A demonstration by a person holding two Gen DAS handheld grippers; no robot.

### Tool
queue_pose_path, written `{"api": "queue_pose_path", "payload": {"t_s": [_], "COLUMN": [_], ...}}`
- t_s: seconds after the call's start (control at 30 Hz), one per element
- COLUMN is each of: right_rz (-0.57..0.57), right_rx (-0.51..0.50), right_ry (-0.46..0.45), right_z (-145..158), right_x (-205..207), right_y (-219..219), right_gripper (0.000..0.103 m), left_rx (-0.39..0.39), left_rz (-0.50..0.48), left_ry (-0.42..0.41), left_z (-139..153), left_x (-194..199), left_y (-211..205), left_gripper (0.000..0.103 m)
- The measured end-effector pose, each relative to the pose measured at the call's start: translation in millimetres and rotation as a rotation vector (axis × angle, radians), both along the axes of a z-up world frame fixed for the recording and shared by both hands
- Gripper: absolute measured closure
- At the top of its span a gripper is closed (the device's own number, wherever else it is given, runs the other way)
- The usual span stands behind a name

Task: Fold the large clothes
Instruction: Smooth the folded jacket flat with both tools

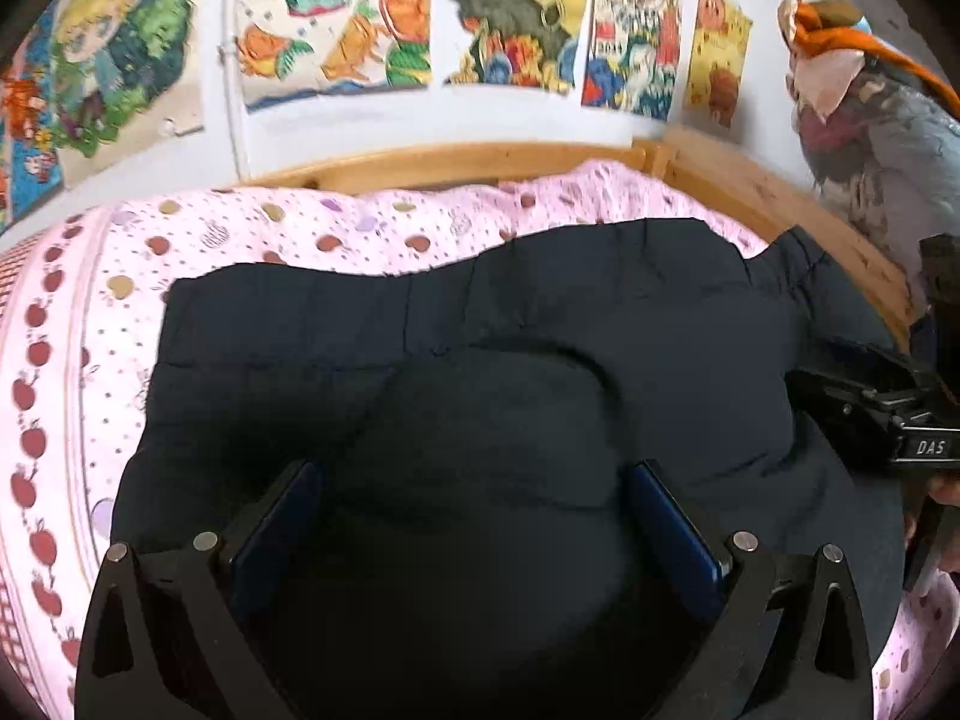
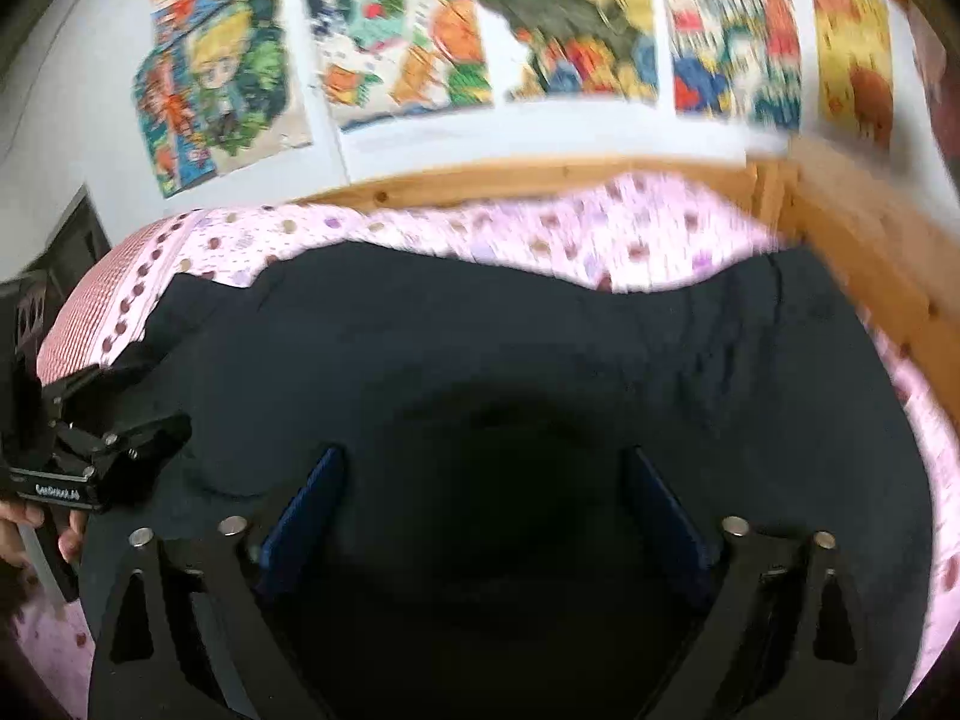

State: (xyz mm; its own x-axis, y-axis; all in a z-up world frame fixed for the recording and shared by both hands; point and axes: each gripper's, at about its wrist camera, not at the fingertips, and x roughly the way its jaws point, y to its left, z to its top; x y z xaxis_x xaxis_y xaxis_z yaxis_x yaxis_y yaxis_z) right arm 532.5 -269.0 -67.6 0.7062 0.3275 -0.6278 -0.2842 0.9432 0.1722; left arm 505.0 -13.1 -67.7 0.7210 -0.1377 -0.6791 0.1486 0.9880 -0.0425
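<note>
A large dark navy garment point(image 1: 480, 348) lies spread on a pink patterned bedsheet point(image 1: 240, 234); it fills the right wrist view point(image 2: 480, 330) too. My left gripper point(image 1: 474, 474) is open over the garment's near part, its blue pads wide apart and nothing between them. My right gripper point(image 2: 486, 462) is also open above the dark cloth, empty. The right gripper shows at the right edge of the left wrist view point(image 1: 870, 408), and the left gripper at the left edge of the right wrist view point(image 2: 108, 438). The right wrist view is motion-blurred.
A wooden bed frame point(image 1: 480, 159) runs along the far side and right point(image 2: 870, 252). Colourful posters point(image 1: 510, 18) cover the white wall. A heap of clothes point(image 1: 870, 120) hangs at the right corner.
</note>
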Motion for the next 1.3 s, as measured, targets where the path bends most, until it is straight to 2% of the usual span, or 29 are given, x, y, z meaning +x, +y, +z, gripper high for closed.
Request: {"api": "queue_pose_path", "payload": {"t_s": [0.1,0.23,0.77,1.0,1.3], "right_rz": [0.001,0.006,-0.013,-0.013,0.005], "right_rx": [-0.008,-0.012,-0.064,-0.055,0.008], "right_ry": [0.012,0.023,-0.014,-0.029,-0.076], "right_z": [-15,-27,-41,-39,-36], "right_x": [6,11,10,8,-3], "right_y": [4,9,14,11,0], "right_gripper": [0.002,0.001,0.001,0.001,0.001], "left_rx": [0.027,0.062,0.114,0.115,0.084], "left_rz": [-0.009,-0.007,-0.014,-0.016,-0.024], "left_ry": [0.025,0.012,-0.007,-0.014,-0.049], "left_z": [-9,-20,-33,-34,-32], "left_x": [8,11,15,13,0], "left_y": [-6,-13,-20,-20,-15], "left_gripper": [0.000,0.000,0.000,0.000,0.000]}}
